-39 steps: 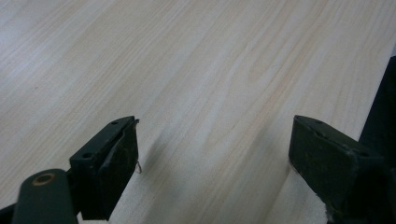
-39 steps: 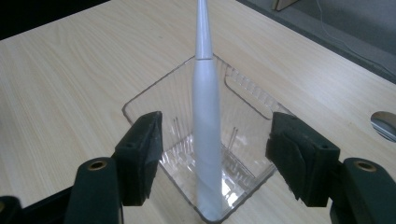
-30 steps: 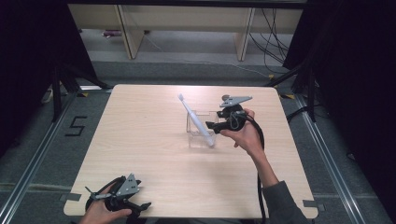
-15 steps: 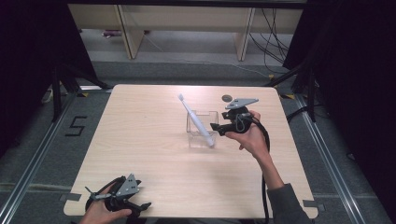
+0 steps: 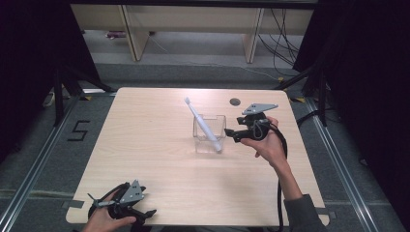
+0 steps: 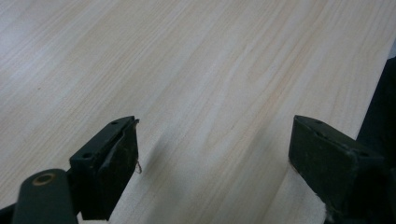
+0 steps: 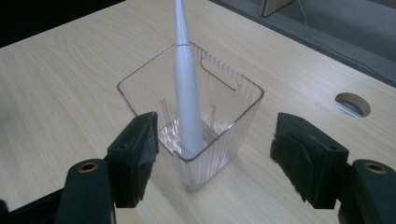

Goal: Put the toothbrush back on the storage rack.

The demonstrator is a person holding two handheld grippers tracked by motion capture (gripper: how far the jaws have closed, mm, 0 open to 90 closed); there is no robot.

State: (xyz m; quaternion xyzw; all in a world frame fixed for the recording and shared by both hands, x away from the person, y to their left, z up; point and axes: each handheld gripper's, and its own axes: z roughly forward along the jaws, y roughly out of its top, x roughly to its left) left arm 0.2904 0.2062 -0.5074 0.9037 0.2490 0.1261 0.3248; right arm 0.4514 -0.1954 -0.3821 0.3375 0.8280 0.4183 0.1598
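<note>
A white toothbrush (image 5: 203, 123) leans up and to the left inside a clear ribbed square cup (image 5: 220, 121) near the middle of the table. My right gripper (image 5: 231, 134) is just to the right of the cup and points at it. In the right gripper view the toothbrush (image 7: 187, 93) stands in the cup (image 7: 233, 116), whose near corner sits in front of my right gripper (image 7: 217, 123). Its jaws have just been opening, stand wide and touch nothing. My left gripper (image 5: 146, 213) rests at the table's near left edge. The left gripper (image 6: 215, 130) is open over bare wood.
The light wooden table (image 5: 159, 145) has a round cable hole (image 5: 235, 101) behind the cup, which is also seen in the right gripper view (image 7: 352, 103). Wooden shelving (image 5: 193, 29) and cables stand on the floor beyond the far edge. Dark curtains flank both sides.
My right gripper has drawn back a little to the right, away from the cup. The toothbrush and cup stay put, and the left gripper has not moved.
</note>
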